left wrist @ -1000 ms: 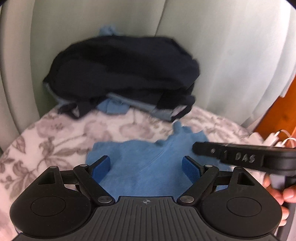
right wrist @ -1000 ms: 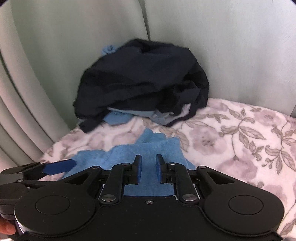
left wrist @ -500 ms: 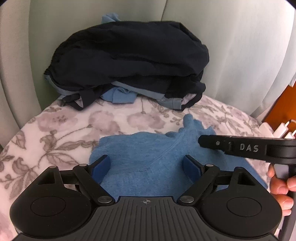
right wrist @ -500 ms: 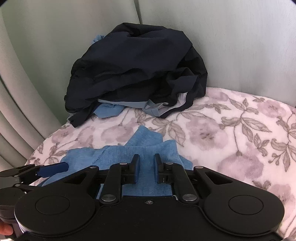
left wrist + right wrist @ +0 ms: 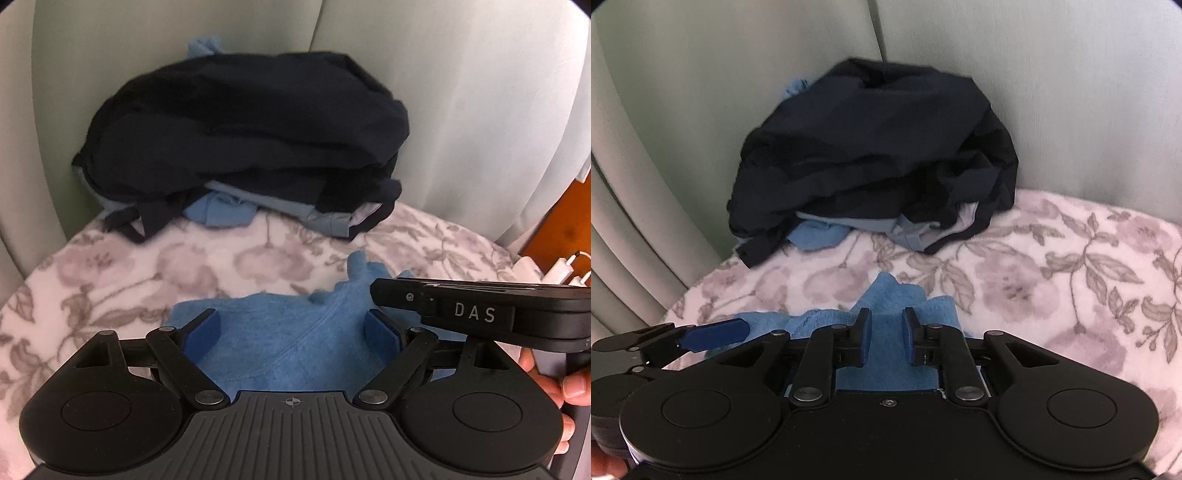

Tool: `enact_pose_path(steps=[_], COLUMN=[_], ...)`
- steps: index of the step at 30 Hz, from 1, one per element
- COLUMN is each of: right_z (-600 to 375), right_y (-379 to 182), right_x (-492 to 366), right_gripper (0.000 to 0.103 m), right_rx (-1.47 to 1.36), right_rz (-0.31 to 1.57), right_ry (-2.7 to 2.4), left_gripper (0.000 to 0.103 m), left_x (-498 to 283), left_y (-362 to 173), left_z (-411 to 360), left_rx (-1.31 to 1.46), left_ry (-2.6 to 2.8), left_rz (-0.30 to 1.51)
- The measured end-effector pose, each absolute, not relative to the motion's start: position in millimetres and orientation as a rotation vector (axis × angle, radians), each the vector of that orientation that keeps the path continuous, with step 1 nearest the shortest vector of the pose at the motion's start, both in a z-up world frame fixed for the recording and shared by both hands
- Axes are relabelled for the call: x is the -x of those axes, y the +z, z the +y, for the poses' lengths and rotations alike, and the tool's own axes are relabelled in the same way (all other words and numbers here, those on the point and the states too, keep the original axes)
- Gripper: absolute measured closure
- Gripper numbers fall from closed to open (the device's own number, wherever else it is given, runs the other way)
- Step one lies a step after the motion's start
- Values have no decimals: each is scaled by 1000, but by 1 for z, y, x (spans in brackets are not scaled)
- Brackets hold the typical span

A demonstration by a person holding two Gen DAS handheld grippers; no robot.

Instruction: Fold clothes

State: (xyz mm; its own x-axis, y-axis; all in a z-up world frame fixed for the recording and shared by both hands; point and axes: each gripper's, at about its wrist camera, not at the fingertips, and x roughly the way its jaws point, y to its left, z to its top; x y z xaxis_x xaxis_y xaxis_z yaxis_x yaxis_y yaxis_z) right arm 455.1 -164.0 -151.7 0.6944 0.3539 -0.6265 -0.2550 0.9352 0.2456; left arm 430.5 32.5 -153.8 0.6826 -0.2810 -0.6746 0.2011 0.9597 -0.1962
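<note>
The left gripper [image 5: 291,325] hovers nearest, its fingers [image 5: 203,332] spread wide over the near edge of the blue cloth [image 5: 266,347], with nothing caught between them. Just to its right the right gripper [image 5: 885,325] hangs over the same cloth. Its fingers [image 5: 864,332] stand a narrow gap apart, having just opened a little. The cloth shows through the gap, but the pads do not seem to press on it. A hand [image 5: 546,380] shows at the right edge.

The blue cloth lies partly flattened on the floral blanket [image 5: 1071,280], its far corner rumpled into a peak. This looks like the start of a fold: both grippers are lined up on the near hem, with no grip taken. The next move probably calls for lowering both, pinching the near corners, then carrying them toward the far edge.

Beyond, the pile of dark clothes [image 5: 879,155] waits unfolded against the pale curtain [image 5: 461,92].
</note>
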Motion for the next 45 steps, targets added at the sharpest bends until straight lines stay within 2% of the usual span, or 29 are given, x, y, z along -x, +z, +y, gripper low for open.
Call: enact_pose_path(steps=[17,22,27,33,45], right_z=[-166,-176,-190,-188,-176], right_y=[-162,-143,-128,-137,-155], right_x=[-463,-441,-404,-374,-369], right_gripper=[91,82,81,81,79], right_rx=[-163,-193,-164,-127,-84], right_rz=[780,721,677,719,776], right_ry=[336,349,355,368,333], left_gripper=[16,21,20,20,16], left_x=[-433,-411,-384,-371,-382], left_y=[-156,-137,-128,-145,-172], left_z=[35,40,45,41,32], left_rx=[105,119,129,110,85], left_ry=[-258,-260,-286,-297,-291], left_rz=[806,747,731,780,821])
